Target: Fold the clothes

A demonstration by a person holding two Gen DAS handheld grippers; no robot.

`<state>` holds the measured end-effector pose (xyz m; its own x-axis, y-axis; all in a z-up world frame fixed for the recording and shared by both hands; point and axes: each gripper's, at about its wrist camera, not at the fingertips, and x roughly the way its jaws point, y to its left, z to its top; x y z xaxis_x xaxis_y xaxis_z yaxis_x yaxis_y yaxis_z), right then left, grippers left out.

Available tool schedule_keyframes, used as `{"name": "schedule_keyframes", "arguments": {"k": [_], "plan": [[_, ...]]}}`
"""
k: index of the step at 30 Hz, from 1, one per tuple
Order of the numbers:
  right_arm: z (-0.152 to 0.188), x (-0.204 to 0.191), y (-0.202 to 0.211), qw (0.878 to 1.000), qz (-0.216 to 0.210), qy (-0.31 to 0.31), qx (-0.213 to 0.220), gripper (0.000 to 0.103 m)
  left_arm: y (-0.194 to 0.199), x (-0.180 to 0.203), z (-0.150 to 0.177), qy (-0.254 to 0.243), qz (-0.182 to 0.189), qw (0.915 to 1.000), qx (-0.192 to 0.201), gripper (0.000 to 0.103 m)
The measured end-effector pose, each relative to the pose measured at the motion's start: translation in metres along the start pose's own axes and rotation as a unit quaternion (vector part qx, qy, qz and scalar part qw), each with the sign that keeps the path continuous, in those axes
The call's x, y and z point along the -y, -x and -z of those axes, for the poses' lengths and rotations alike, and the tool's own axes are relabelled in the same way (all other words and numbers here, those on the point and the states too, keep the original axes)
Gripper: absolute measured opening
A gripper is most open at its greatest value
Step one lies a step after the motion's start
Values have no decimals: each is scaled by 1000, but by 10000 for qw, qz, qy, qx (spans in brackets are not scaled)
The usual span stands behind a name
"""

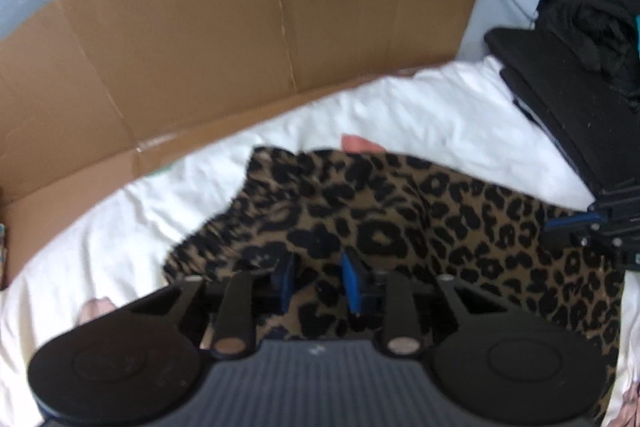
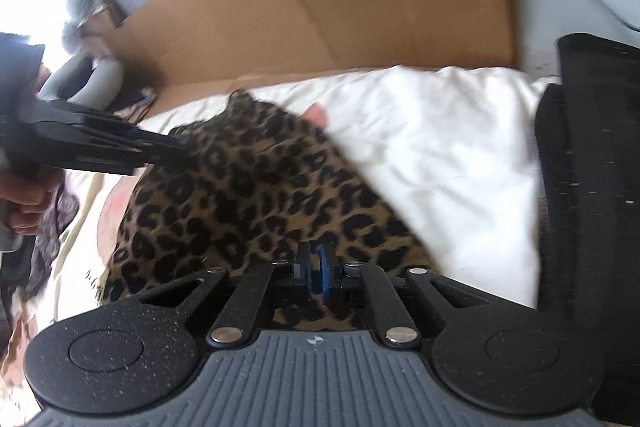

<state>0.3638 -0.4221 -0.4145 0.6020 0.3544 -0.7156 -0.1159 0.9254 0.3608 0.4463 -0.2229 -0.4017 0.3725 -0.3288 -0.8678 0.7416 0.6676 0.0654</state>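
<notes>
A leopard-print garment [image 1: 400, 223] lies spread on a white bedcover [image 1: 420, 115]; it also shows in the right wrist view [image 2: 248, 195]. My left gripper [image 1: 318, 275] has a gap between its blue pads, and the garment's near edge lies bunched in that gap. In the right wrist view it [image 2: 176, 151] reaches in from the left onto the cloth's far left edge. My right gripper [image 2: 316, 267] has its blue pads pressed together on the garment's near edge. In the left wrist view it [image 1: 568, 227] sits at the cloth's right edge.
A flattened cardboard sheet [image 1: 240, 27] stands along the far side of the bed. Black folded clothes [image 1: 580, 79] are stacked at the right, and they also show in the right wrist view [image 2: 592, 167]. A person's hand [image 2: 24, 195] holds the left gripper.
</notes>
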Motion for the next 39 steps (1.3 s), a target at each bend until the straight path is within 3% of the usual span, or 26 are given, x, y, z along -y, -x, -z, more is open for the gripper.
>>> {"name": "schedule_keyframes", "arguments": {"k": [10,11,12,16,20,23,31,39], "plan": [[-7,-16,-35,9996,43,97,-262,8,-42,14,1,-73,-325,9988,-368,20],[-7,-17,-38,9995,114,118,-262,21,-42,16,0,-146,-358,9985,-391,20],[-8,-18,-41,9994,186,140,-263,26,-42,19,0,-219,-392,9981,-413,20],[-8,-10,-43,9984,493,106,-252,24,-29,13,-1,-105,-215,9991,-340,21],[-6,-1,-39,9977,616,76,-284,15,-5,6,-1,73,-203,9998,-38,21],[-8,-1,-38,9971,681,107,-328,15,4,4,-4,107,-97,9999,91,21],[-7,-13,-30,9981,537,98,-296,27,-9,20,-14,136,371,9990,197,22],[6,-33,-23,9982,436,315,-261,42,-53,38,-15,-31,86,9998,-180,22]]}}
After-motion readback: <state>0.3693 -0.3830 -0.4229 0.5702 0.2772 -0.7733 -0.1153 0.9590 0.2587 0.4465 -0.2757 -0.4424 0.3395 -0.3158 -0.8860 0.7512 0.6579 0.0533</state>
